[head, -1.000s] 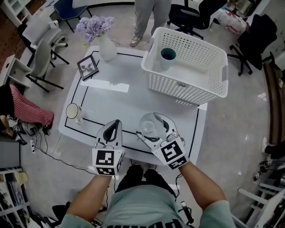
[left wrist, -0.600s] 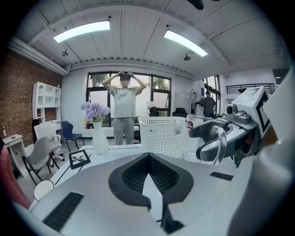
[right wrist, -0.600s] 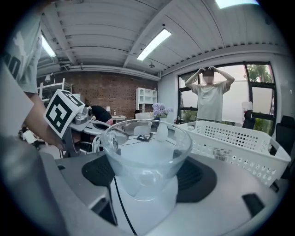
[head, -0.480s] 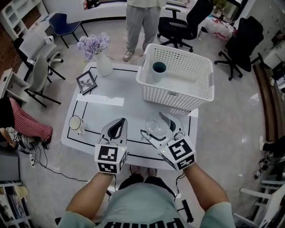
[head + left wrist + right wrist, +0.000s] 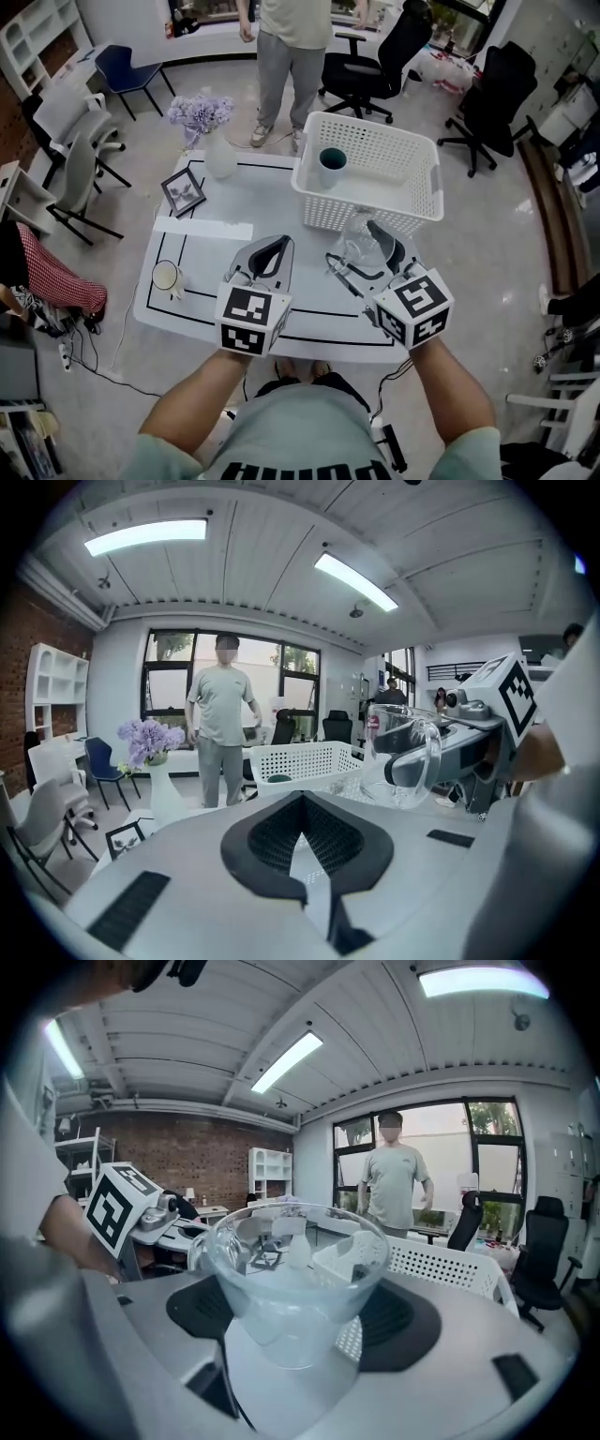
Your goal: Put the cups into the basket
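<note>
The right gripper (image 5: 353,246) is clamped on the glass cup (image 5: 366,249), one jaw on each side of its bowl; the cup is held rim up, clear of the table (image 5: 216,258), with its handle to that gripper's left. The left gripper (image 5: 277,246) has its jaws together with nothing between them; it is level with the right gripper, on its left and apart from it.

The basket (image 5: 384,141) stands just ahead of the right gripper; in the head view the glass cup overlaps the basket's near wall, and whether they touch cannot be told. A teal cup (image 5: 331,161) stands upright inside the basket at its far left corner, ahead of both grippers and between their lines. A mug (image 5: 167,276) stands on the table well to the left of the left gripper, near the table's edge.

A frame (image 5: 184,192) and a vase (image 5: 221,159) of purple flowers stand ahead and to the left of the left gripper; the vase is the farther of the two. A person (image 5: 286,37) stands on the floor beyond the table, straight ahead of the left gripper.
</note>
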